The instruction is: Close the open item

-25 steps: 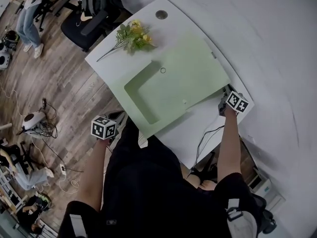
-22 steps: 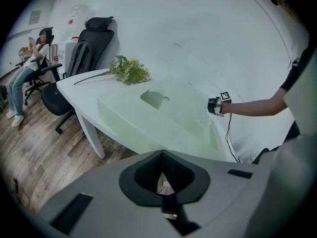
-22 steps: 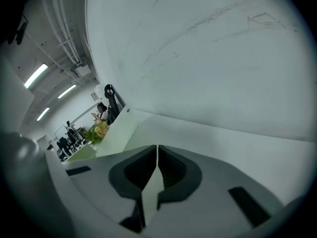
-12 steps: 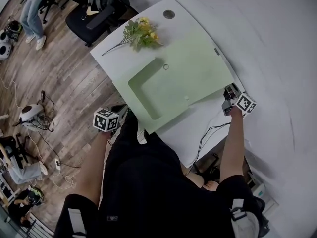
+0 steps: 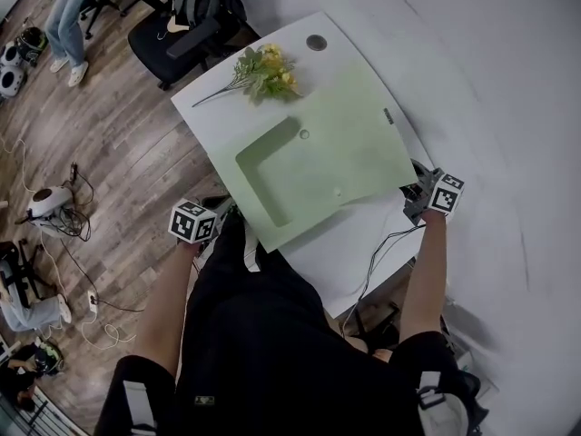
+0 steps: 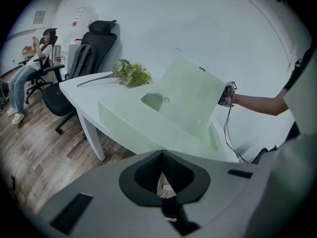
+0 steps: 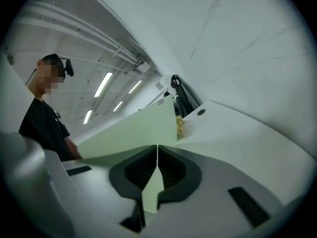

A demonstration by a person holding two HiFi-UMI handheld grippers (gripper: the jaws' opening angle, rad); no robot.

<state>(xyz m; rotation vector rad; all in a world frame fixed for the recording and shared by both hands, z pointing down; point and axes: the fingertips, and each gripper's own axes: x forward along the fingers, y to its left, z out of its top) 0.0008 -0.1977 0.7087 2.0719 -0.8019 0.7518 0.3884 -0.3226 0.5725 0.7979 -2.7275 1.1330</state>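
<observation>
Clamping the pale green cardboard box's raised lid (image 5: 359, 139), my right gripper (image 7: 157, 151) was mid-close; left gripper (image 6: 161, 156) idled pinched together, empty. Lowering seemed next.

The green lid (image 7: 133, 128) hides most of the flowers (image 7: 179, 125) in the right gripper view, and the head view's edge crops a seated person (image 5: 65, 21).

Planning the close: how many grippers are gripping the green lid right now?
1. The right gripper is shut on the lid at its right edge; the left gripper hangs off the table, gripping nothing.
</observation>
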